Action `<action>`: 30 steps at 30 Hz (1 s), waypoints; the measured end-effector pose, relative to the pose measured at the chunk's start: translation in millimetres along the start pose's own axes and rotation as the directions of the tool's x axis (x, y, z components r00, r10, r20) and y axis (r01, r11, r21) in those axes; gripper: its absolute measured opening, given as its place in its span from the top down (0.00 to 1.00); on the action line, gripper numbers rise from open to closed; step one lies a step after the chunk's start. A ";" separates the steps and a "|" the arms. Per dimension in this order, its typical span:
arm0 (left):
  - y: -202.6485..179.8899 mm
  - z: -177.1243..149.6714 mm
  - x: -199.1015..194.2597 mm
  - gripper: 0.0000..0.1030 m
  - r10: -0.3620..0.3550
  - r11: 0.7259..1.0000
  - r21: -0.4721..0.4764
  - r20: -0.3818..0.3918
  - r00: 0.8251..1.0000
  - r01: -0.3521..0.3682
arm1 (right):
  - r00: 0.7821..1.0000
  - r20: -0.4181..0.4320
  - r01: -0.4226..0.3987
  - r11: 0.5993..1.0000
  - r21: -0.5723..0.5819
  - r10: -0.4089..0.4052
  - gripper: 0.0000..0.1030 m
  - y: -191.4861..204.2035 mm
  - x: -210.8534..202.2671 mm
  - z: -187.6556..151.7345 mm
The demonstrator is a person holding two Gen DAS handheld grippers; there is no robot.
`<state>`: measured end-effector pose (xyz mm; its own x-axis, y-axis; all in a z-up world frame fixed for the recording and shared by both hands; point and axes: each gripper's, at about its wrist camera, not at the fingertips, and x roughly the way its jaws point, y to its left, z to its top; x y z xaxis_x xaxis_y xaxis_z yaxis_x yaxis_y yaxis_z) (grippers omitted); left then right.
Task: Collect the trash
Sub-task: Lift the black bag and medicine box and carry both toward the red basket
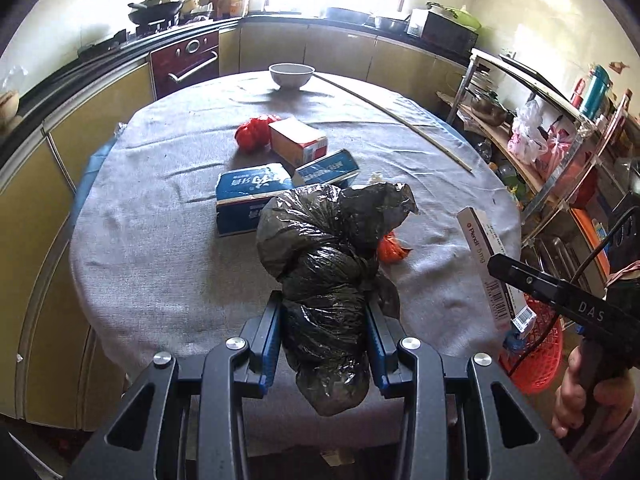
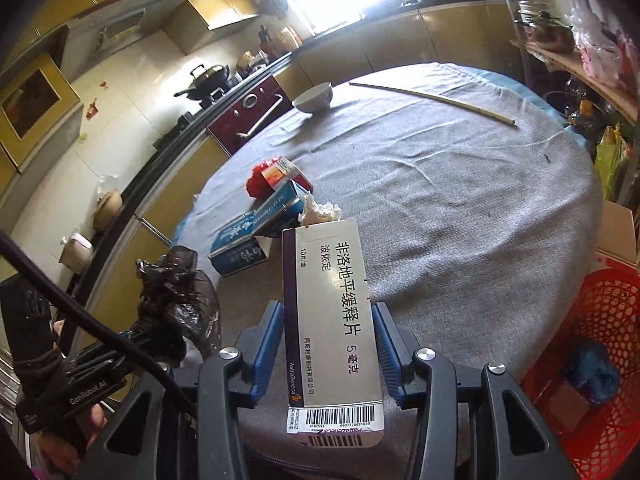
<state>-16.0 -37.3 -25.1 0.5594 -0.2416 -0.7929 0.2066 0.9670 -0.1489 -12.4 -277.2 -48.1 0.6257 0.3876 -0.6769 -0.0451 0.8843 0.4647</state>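
Currently both tools are loaded above the round table [image 1: 168,216] with its grey cloth. Left side first: the left gripper [image 1: 325,344] is clamped on a crumpled black plastic bag [image 1: 332,264]; the blue pads pinch only its narrow middle, so the upper bulk stands free above the jaws and the lower lobe hangs below them. Risk: thin film is slippery and compressible, so the bag could slide out during a swing, or a loose flap could catch on the blue cartons [image 1: 252,196] lying just beyond it. More trash remains on the cloth: a red wad [image 1: 250,134] touching a small orange-and-white box [image 1: 298,140], and an orange scrap [image 1: 394,250] partly hidden behind the bag. Moving right: the right gripper [image 2: 330,344] is closed on a white medicine box [image 2: 332,320], held by its long sides with most of its length projecting forward. Risk: an empty carton may crush or pivot between the pads if knocked. The red basket [image 2: 600,320] sits off the table's right edge, lower than the tabletop, with something blue already inside. Judgement: releasing early, or from too far over, would drop items onto the floor; the two tools also sit close and could collide.
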 end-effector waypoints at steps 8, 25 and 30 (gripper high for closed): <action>-12.1 -1.9 -3.2 0.62 0.022 0.999 0.035 0.009 1.000 -0.022 | 0.999 0.041 -0.022 1.000 0.014 0.021 0.53 -6.1 -19.3 -4.9; -21.6 -0.7 -12.2 0.62 0.066 0.996 0.066 0.028 0.997 -0.068 | 0.996 0.072 -0.057 0.998 0.009 0.056 0.53 -9.2 -31.4 -9.2; -30.8 0.2 -11.6 0.62 0.069 0.993 0.090 0.026 0.997 -0.071 | 0.995 0.080 -0.064 0.998 0.024 0.062 0.53 -16.6 -35.4 -10.2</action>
<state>-28.6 -64.3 -11.2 0.5931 -0.1763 -0.7856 0.2379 0.9705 -0.0382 -41.8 -302.9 -37.6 0.6821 0.4196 -0.5989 -0.0663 0.8511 0.5208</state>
